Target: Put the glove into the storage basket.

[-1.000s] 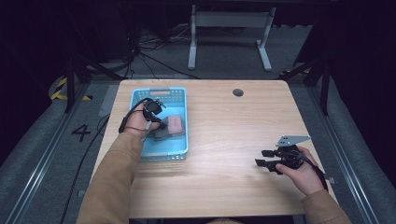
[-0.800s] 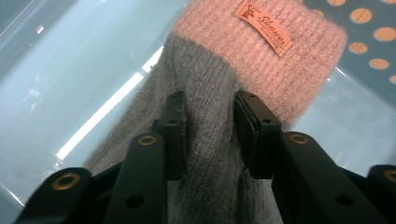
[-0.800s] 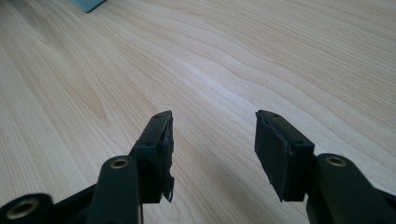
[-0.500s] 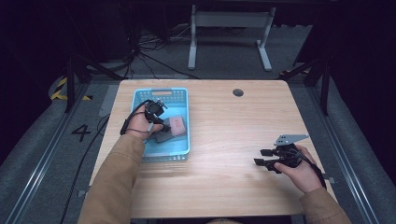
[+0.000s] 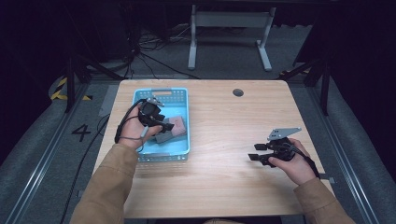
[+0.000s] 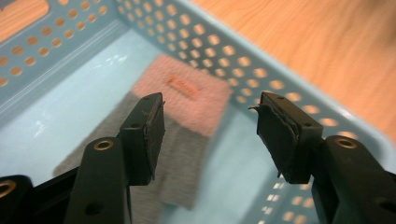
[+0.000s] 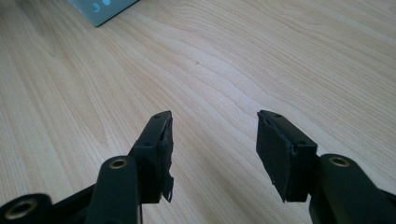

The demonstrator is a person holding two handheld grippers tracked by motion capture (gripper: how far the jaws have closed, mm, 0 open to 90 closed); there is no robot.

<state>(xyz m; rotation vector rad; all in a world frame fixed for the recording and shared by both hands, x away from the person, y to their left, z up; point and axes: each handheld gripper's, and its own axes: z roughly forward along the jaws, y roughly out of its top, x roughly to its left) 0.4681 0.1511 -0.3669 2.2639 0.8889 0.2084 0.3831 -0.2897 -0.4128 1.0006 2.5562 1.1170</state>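
Over the basket: left gripper (image 6: 210, 123) hovers with jaws spread wide, gripping nothing.
Cloths: pink cloth (image 6: 187, 95) overlaps grey cloth (image 6: 180, 161) on the floor of the blue basket (image 5: 182, 100).
Right gripper (image 7: 212, 151): wide open, empty, above bare table (image 5: 224, 182), well apart from the basket.
Advice: probably lower straight down, straddle the pink cloth's near edge, avoid the perforated wall, and pinch one layer.
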